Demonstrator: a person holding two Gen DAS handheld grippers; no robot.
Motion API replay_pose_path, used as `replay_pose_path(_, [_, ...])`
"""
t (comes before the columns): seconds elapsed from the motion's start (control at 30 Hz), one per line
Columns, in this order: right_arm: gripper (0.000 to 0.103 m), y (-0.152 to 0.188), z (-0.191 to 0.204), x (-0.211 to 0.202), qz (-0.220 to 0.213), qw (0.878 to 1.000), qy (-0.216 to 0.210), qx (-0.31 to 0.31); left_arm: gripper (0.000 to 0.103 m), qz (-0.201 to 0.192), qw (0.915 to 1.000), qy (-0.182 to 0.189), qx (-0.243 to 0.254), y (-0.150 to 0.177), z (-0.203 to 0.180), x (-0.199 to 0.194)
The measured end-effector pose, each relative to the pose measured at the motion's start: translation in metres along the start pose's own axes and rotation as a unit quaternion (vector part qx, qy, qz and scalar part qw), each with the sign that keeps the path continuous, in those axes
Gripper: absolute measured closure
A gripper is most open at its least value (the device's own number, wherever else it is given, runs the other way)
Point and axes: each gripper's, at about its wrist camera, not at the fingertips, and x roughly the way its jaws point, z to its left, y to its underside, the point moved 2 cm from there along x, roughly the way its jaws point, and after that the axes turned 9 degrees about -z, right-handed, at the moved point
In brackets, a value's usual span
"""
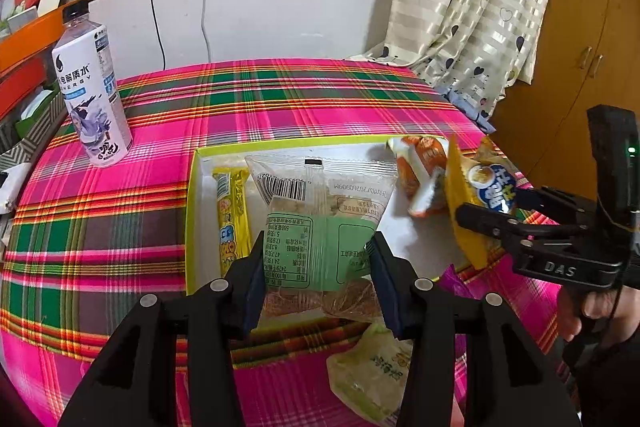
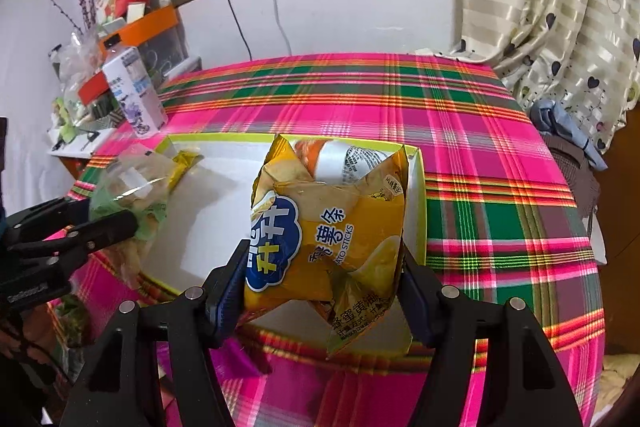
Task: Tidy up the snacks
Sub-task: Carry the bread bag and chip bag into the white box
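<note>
Working across from the left, I noted the energy-drink bottle [image 1: 91,87] standing upright on the plaid-covered surface [image 1: 120,219], hard plastic under a glossy sleeve, well apart from the tray. The shallow box [image 1: 191,203], stiff card with a yellow-green rim and white floor, already held a slim yellow stick pack [image 1: 231,215] lying flat by its left wall. My left claw [image 1: 318,267] was clenched on the clear-and-green noodle packet [image 1: 320,219], pads pinching its lower sides over the near edge of the box; I judged it light, crinkly and slick, with brittle contents that a hard squeeze would crush, so a hold on the film margins or seam looked safer than the middle. A pale green pouch [image 1: 372,379] lay on the cloth below it, soft and limp. Further right an orange-and-white wrapper [image 1: 424,175] rested in the box's far corner. My right claw [image 2: 320,275] was gripping the yellow potato-stick bag [image 2: 332,235] by its lower half, above the right side of the box; it looked puffed, foil-smooth and nearly weightless, prone to slipping and to broken sticks inside.
</note>
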Motion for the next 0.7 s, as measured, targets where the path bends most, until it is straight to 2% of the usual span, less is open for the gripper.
replay_pose_path(0.27, [0.033, 0.006, -0.012, 0.002, 0.003, 1.0, 0.0, 0.023, 0.055, 0.001, 1.0, 0.0, 0.001, -0.003, -0.001, 0.008])
replay_pose_path(0.47, [0.026, 0.001, -0.008, -0.01, -0.022, 1.0, 0.004, 0.003, 0.055, -0.001, 1.0, -0.005, 0.007, -0.007, -0.006, 0.018])
replay_pose_path(0.57, [0.025, 0.003, -0.011, -0.007, -0.015, 1.0, 0.011, 0.001, 0.055, 0.0, 0.9999, -0.011, 0.008, -0.01, -0.007, 0.023])
replay_pose_path(0.7, [0.025, 0.001, -0.011, -0.019, -0.041, 0.999, 0.005, 0.007, 0.054, 0.0, 0.9998, -0.02, 0.01, -0.012, -0.006, 0.032])
